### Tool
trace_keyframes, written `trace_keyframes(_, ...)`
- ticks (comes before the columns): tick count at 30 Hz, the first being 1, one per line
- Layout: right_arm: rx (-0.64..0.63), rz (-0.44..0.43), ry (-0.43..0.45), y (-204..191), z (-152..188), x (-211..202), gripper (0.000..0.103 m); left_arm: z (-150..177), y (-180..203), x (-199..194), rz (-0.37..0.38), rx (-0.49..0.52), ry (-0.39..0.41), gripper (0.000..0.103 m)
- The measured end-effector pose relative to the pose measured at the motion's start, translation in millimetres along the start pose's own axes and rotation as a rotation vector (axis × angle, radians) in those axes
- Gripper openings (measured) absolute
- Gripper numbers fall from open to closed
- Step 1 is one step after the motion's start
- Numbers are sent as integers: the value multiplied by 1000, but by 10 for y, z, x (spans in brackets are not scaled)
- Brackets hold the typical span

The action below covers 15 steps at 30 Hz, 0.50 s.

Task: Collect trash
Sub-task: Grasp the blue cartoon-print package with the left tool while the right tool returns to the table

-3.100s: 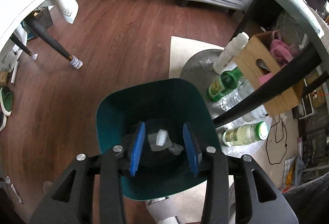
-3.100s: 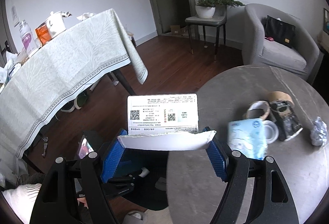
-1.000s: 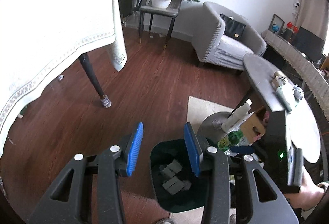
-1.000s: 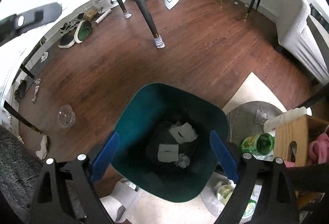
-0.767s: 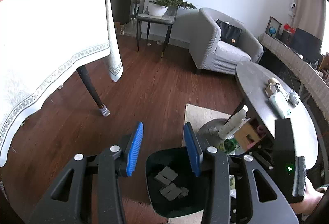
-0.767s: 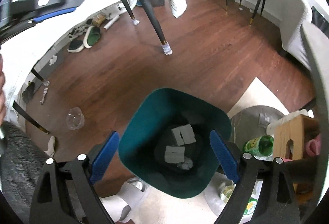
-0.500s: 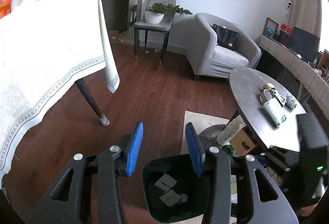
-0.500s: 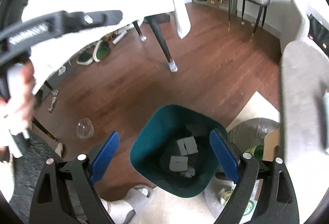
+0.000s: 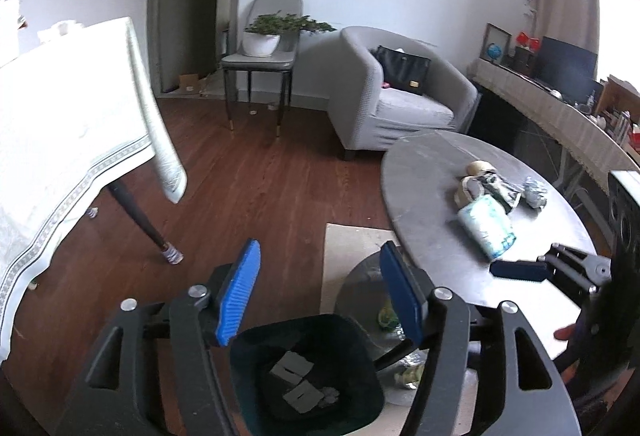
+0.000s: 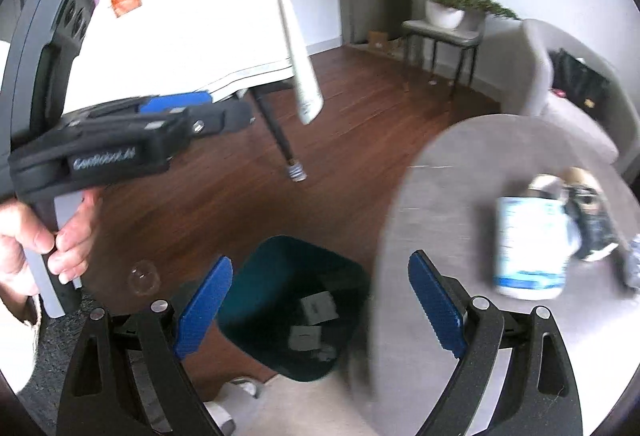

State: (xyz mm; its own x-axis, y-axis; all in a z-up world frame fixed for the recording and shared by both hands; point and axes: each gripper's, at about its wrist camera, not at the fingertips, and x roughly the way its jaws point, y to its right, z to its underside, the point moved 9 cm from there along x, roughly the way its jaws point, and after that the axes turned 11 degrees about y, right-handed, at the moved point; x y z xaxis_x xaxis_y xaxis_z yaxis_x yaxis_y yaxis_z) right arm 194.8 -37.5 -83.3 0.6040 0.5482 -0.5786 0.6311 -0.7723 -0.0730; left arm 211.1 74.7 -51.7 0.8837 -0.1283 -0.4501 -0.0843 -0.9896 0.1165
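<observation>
Table: grey round top, right half of the left view; trash sits on it at upper right.
Bin: dark green, on the floor at lower centre of both views, just beside the table edge; paper scraps already inside.
Pack: white-blue soft pack, largest piece left, lying flat at right of the right view; blurred.
Small trash: tape roll, dark wrapper, foil ball behind the pack, close together.
Left gripper: jaws wide apart, empty, above the bin.
Right gripper: jaws wide apart, empty, straddling bin and table edge.
Risk: soft pack may buckle or slip in a shallow pinch.
Risk: reaching past it may knock the small trash off the table.
Risk: a drop near the bin's rim may land on the floor.
</observation>
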Motion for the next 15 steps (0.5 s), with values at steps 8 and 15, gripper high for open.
trace_keyframes(8,43,118,42,683,4,-319,84,-11,481,190,61,1,-17,71)
trace_keyframes(15,89,183,90,1150,-35,-546,81,-1,890,303,126,-19,-34,79)
